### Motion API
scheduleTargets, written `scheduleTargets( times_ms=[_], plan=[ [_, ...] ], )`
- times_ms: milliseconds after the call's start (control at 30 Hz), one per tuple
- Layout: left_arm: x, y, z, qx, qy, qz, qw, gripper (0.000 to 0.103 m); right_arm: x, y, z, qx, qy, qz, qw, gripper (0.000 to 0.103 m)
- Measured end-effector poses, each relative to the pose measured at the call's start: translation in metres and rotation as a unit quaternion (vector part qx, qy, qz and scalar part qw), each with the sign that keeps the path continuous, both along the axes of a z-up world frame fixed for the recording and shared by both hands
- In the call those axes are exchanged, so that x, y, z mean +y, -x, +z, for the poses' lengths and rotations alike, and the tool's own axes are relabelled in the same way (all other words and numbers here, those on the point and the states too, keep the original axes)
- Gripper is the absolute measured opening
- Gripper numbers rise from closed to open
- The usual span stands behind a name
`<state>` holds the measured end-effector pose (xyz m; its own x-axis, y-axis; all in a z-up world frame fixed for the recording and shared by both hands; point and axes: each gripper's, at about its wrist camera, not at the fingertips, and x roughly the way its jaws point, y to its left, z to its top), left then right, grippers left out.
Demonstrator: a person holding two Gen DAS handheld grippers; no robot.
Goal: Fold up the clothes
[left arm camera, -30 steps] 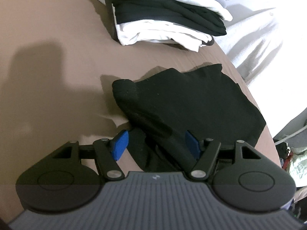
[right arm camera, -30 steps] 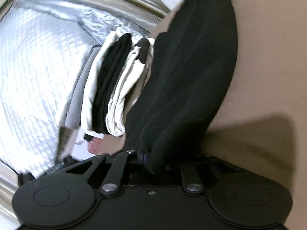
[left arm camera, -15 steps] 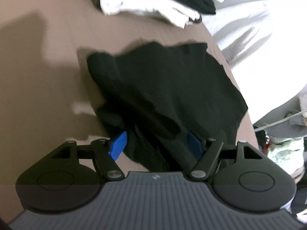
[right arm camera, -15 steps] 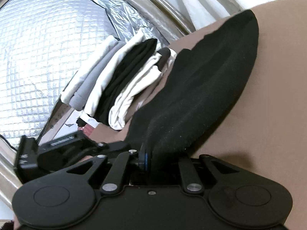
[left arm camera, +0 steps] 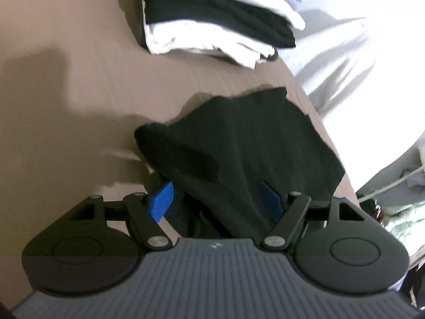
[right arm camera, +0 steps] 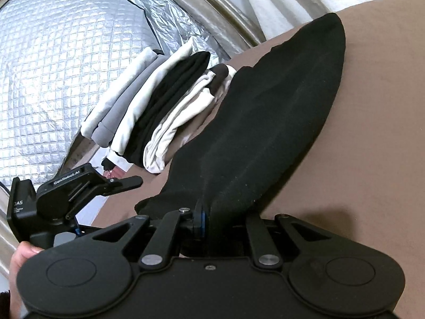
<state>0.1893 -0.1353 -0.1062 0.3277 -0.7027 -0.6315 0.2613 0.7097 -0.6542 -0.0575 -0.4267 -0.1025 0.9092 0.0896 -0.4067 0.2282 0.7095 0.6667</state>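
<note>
A black garment (left arm camera: 239,148) lies folded on the brown bed sheet (left arm camera: 66,106). My left gripper (left arm camera: 216,199) is open, its blue pads on either side of the garment's near edge, not closed on it. In the right wrist view the same black garment (right arm camera: 265,122) stretches away from my right gripper (right arm camera: 212,218), which is shut on its near edge. The left gripper's body (right arm camera: 66,194) shows at the left of that view.
A stack of folded white, black and grey clothes (left arm camera: 212,18) sits at the far side of the bed and also shows in the right wrist view (right arm camera: 159,106). A white duvet (left arm camera: 358,79) lies to the right. A silver quilted sheet (right arm camera: 66,53) hangs behind.
The right gripper has swung and lowered with the garment's edge, so the garment lies flatter on the sheet. The left gripper stays open and has shifted back a little.
</note>
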Motion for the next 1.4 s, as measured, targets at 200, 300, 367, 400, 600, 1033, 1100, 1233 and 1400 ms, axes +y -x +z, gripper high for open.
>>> scheduleTargets(
  times_ms=[200,300,367,400,600,1033,1100,1233,1400],
  plan=[
    [0.0,-0.013,-0.015,0.039,-0.008,0.0,0.9992,0.072,-0.003,0.006,-0.004,0.009,-0.023,-0.002,1.0,0.019],
    [-0.001,-0.015,-0.025,0.056,-0.027,0.007,0.998,0.072,-0.003,0.011,-0.01,0.026,-0.057,-0.006,0.998,0.037],
    [-0.003,-0.016,-0.029,0.066,-0.046,0.012,0.9966,0.073,-0.001,0.016,-0.014,0.034,-0.08,-0.002,0.996,0.056],
    [-0.004,-0.014,-0.028,0.067,-0.063,0.017,0.9956,0.073,0.001,0.017,-0.016,0.041,-0.087,0.003,0.995,0.061],
    [-0.013,-0.015,-0.037,0.073,-0.04,0.013,0.9964,0.103,0.005,0.004,-0.027,0.023,-0.124,-0.007,0.992,0.062],
    [-0.038,0.039,0.037,-0.156,-0.088,-0.063,0.9819,0.017,-0.001,0.01,0.012,-0.026,-0.152,0.029,0.988,0.013],
    [-0.033,0.058,0.048,-0.165,-0.102,-0.075,0.9781,0.017,0.003,0.021,0.027,-0.004,-0.143,0.039,0.989,0.013],
    [-0.004,0.091,0.057,-0.114,-0.123,-0.091,0.9815,0.017,0.019,0.05,0.044,0.063,-0.164,0.072,0.982,0.013],
    [0.06,0.132,0.093,-0.086,-0.097,-0.123,0.9839,0.017,0.053,0.108,0.07,0.086,-0.242,0.124,0.958,0.014]
  ],
)
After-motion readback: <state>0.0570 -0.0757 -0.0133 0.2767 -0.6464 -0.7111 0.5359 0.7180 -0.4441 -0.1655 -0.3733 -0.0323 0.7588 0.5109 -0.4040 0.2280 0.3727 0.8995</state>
